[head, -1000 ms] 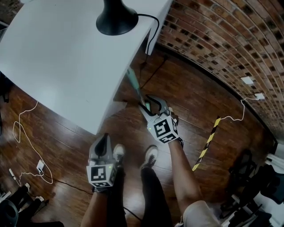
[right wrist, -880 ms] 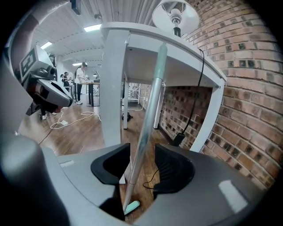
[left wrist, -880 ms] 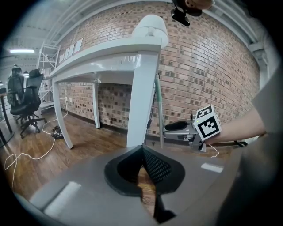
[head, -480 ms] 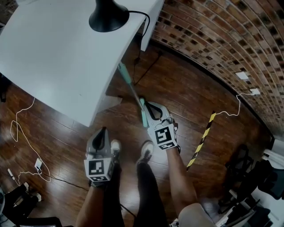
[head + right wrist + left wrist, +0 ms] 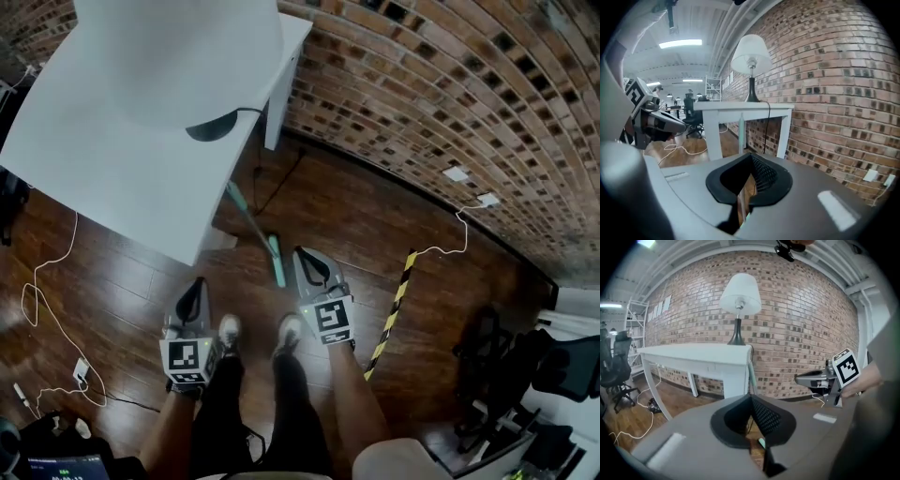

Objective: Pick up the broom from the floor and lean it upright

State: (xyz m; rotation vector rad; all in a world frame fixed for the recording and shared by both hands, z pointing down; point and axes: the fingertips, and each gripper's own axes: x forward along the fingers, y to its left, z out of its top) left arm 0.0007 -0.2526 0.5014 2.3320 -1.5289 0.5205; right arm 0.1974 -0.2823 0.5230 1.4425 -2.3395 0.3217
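The broom (image 5: 251, 223) has a thin pole with a teal end (image 5: 277, 264). It slants from the floor up to the white table's edge (image 5: 232, 178). My right gripper (image 5: 302, 255) hangs just right of that teal end, apart from it. Its jaws have just been closing with nothing between them, and it is shut. In the right gripper view the pole (image 5: 739, 136) stands beyond the jaws, in front of a table leg. My left gripper (image 5: 197, 283) is shut and empty, over the person's left shoe. The pole (image 5: 751, 373) rises behind its tips in the left gripper view.
A lamp with a white shade (image 5: 178, 56) and a black base (image 5: 211, 127) stands on the white table (image 5: 103, 150). The brick wall (image 5: 450, 84) runs behind. A yellow-black strip (image 5: 389, 314) lies on the wood floor at the right. White cables (image 5: 42, 309) trail at the left.
Both grippers have risen and pulled back from the floor. The right one was at the broom's teal end and now stands clear of it. The broom stays against the table.
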